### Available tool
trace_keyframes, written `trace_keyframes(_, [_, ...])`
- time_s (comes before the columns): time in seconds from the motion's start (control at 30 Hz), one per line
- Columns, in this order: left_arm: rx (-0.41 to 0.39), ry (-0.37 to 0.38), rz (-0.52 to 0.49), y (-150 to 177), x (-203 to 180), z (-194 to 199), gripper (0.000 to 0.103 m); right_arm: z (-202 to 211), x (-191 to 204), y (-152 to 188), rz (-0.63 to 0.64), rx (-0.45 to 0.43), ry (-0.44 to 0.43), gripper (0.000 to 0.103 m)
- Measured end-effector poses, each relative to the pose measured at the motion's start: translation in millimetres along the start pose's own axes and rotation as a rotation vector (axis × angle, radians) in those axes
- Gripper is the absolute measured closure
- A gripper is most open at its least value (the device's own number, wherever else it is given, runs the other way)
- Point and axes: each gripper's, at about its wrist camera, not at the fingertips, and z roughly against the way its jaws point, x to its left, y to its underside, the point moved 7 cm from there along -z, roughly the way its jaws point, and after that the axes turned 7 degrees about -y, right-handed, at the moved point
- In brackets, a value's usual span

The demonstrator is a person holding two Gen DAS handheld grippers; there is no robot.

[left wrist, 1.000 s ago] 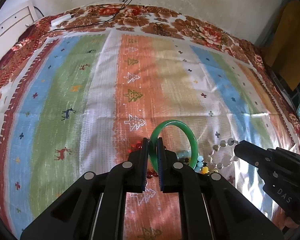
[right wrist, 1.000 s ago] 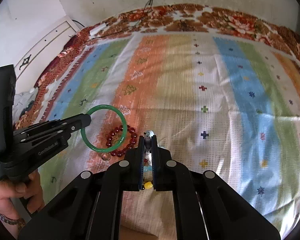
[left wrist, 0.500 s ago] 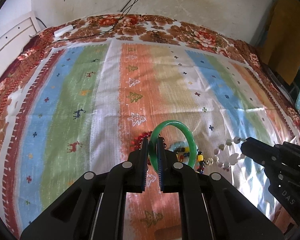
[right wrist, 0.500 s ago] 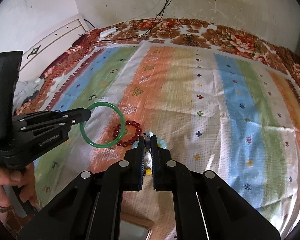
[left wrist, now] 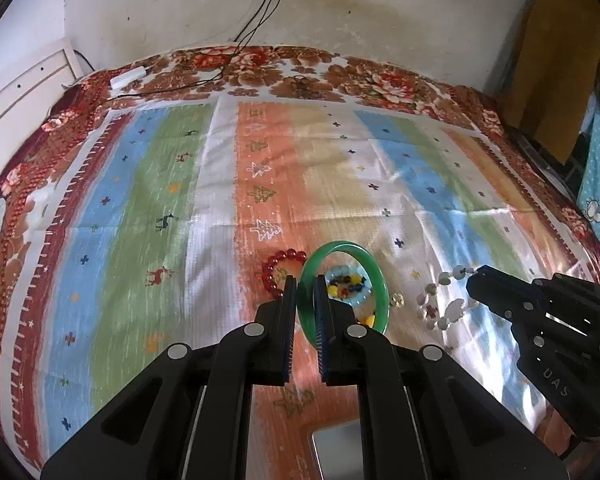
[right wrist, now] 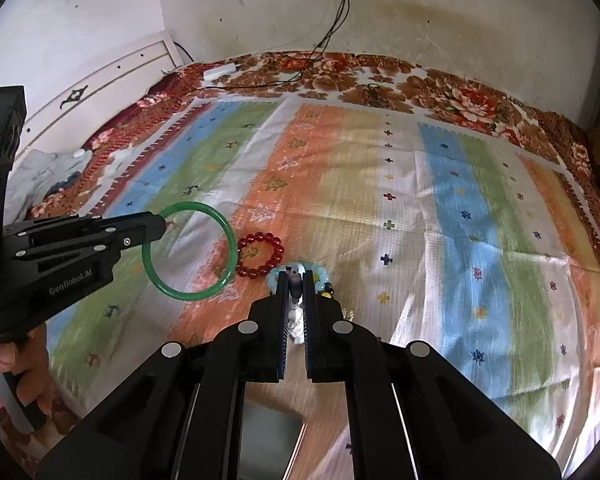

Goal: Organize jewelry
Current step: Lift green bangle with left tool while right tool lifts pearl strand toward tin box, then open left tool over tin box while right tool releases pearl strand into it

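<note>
Above the striped cloth (left wrist: 220, 208), left tool (left wrist: 305, 286) grips green bangle (left wrist: 376, 276); right tool (right wrist: 295, 280) pinches white bead string (left wrist: 440, 304).

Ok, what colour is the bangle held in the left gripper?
Green: the bangle is a plain, glossy green ring, clearest in the right wrist view, clamped by the left gripper.

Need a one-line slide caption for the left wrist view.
Left gripper shut on a green bangle, right gripper holding a white bead bracelet, above a striped cloth.

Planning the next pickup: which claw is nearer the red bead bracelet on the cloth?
Left claw, holding the green bangle, sits just beside the red bead bracelet. Right claw, holding white beads, is farther.
</note>
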Motion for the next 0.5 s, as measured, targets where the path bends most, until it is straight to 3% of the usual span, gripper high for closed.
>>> trace_keyframes(0.5, [-0.006,0.026,-0.045,49,-12,39,0.094,23,27,38,0.014,0.015,-0.042,0.096])
